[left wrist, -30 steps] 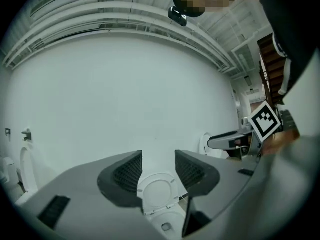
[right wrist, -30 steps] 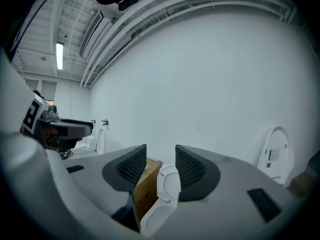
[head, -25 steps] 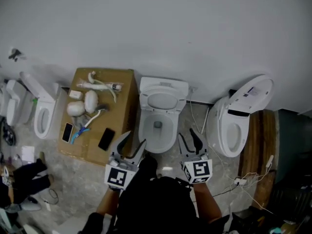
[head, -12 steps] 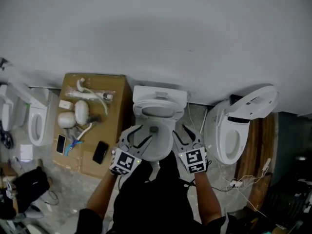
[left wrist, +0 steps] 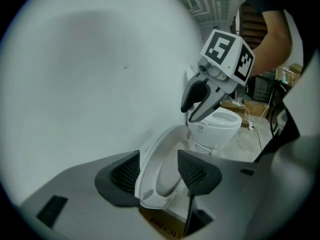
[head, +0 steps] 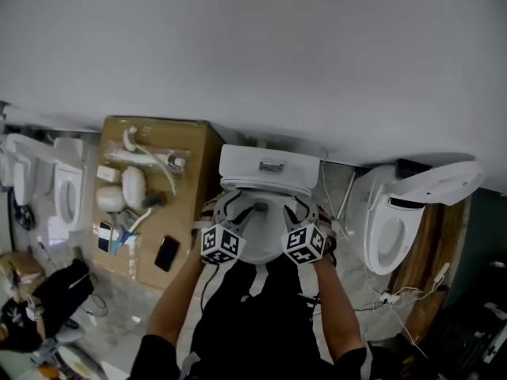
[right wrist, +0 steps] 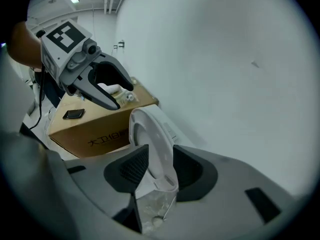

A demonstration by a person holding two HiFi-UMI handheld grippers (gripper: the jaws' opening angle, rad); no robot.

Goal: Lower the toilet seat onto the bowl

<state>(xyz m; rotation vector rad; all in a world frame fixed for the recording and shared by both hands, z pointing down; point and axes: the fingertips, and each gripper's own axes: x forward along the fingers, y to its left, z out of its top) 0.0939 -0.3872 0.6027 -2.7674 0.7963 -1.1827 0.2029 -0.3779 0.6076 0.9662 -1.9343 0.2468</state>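
The white toilet (head: 271,167) stands against the wall, its bowl (head: 260,240) between my two grippers. The toilet seat (left wrist: 161,156) is raised, tilted off the tank. My left gripper (head: 238,210) reaches it from the left. Its jaws have just been opening, and in the left gripper view the seat's rim stands between the pads (left wrist: 125,171). My right gripper (head: 299,210) comes in from the right. Its jaws have just been closing, with the seat (right wrist: 149,134) between them. Neither grip looks tight. Each gripper shows in the other's view, the right gripper (left wrist: 196,109) and the left gripper (right wrist: 119,98).
A cardboard box (head: 186,204) with plumbing parts and a phone (head: 166,252) stands to the left of the toilet. Another toilet (head: 392,228) with its lid up stands to the right, with cables (head: 384,295) on the floor. More toilets (head: 63,200) stand at the far left.
Both grippers have moved forward and down, from in front of the bowl to either side of the raised seat. The head view has come closer to the toilet.
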